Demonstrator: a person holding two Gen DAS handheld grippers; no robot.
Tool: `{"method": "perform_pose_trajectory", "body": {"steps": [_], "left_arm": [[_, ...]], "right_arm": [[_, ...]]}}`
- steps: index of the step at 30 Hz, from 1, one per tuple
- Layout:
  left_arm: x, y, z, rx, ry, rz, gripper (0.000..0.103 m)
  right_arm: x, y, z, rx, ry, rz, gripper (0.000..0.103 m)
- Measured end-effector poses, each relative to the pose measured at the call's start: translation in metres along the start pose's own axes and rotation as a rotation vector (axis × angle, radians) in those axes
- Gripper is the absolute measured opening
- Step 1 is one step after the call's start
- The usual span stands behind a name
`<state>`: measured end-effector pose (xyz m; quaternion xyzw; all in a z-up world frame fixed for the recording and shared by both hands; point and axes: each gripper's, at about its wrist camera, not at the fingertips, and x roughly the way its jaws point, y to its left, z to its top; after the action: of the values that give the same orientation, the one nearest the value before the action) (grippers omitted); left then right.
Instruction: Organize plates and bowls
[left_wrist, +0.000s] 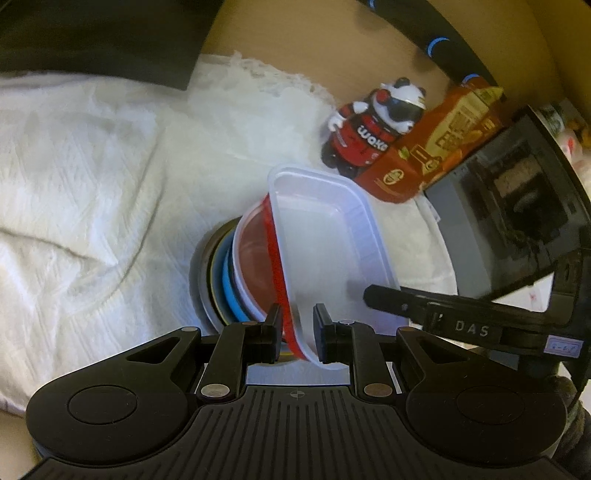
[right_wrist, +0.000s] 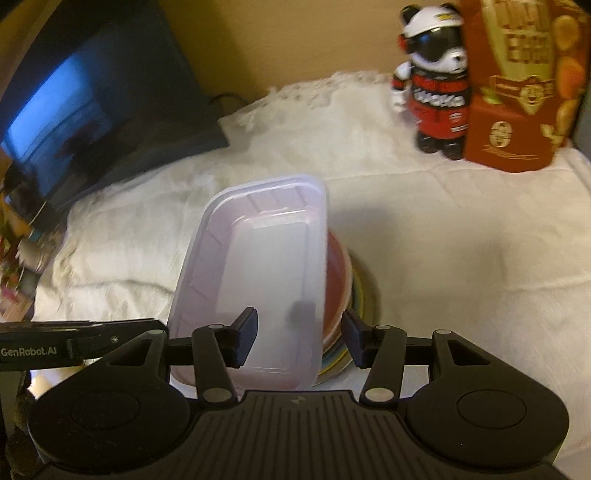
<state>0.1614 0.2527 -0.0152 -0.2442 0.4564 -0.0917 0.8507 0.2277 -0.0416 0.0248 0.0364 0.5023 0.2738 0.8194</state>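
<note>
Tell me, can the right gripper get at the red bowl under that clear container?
Probably not directly. The clear container lies tilted over the red bowl, covering most of it, and the left gripper straddles the container's rim. Only the bowl's right edge shows beside the open right gripper.

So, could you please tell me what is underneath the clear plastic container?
The clear plastic container sits on a red bowl topping a stack of plates, with blue and yellow rims showing. How many plates, and the bowl's inside, are covered.
</note>
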Motion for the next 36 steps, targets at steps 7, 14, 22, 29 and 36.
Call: {"method": "perform_pose_trajectory", "body": {"steps": [7,14,22,29,36], "left_arm": [[-0.021,0.008,-0.015,-0.020,-0.063,-0.044,0.020],[-0.035,0.004,-0.047,-0.050,-0.181,-0.018,0.020],[-0.032,-0.052,-0.137,0.065,-0.380,0.154,0.020],[-0.007,-0.078,-0.199,0.100,-0.398,0.180,0.018],[0.004,-0.096,-0.244,0.175,-0.457,0.309,0.017]], "right_arm": [[-0.029,-0.002,-0.024,0.015,-0.090,-0.060,0.050],[-0.051,-0.017,-0.049,-0.022,-0.153,-0.069,0.053],[-0.063,-0.013,-0.110,-0.181,-0.170,-0.010,0.064],[-0.058,-0.015,-0.186,-0.214,-0.205,-0.076,0.066],[-0.051,-0.029,-0.215,-0.156,-0.251,-0.073,0.067]]}}
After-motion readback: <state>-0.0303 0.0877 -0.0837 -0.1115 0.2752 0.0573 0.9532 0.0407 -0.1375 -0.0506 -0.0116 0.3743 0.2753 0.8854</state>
